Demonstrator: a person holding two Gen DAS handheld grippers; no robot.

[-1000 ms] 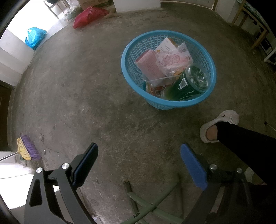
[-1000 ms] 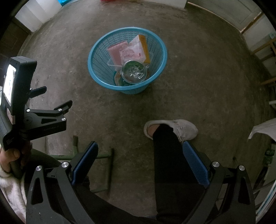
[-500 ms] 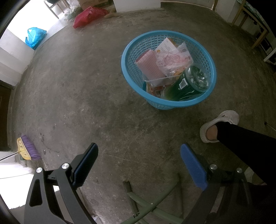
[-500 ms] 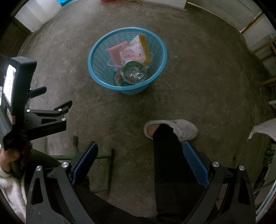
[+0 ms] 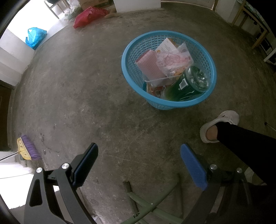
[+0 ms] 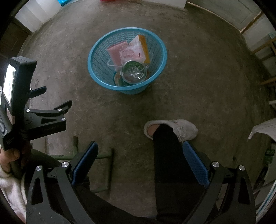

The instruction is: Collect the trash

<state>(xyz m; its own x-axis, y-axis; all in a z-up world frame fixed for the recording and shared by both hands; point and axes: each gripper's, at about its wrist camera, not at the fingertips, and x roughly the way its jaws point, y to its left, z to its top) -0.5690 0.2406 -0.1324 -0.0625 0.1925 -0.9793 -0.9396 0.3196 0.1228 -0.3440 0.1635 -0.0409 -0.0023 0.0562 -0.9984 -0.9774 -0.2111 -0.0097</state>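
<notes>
With the blue basket (image 5: 168, 105) already holding a green bottle (image 5: 188, 86), pink pack (image 5: 150, 65) and wrappers, left gripper (image 5: 138, 165) and right gripper (image 6: 140, 163) are hanging spread and empty, so collecting is probably finishing, floor looking litter-free.

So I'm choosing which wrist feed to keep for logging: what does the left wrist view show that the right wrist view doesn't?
Only the left wrist view shows the purple broom, the blue plastic bag and the red plastic bag along the floor's edge. Only the right wrist view shows the left tool from outside, held beside the person's knee. Both show the blue basket holding the green bottle, pink pack and wrappers, plus the white shoe; each view's own tool is open and holds nothing.
</notes>
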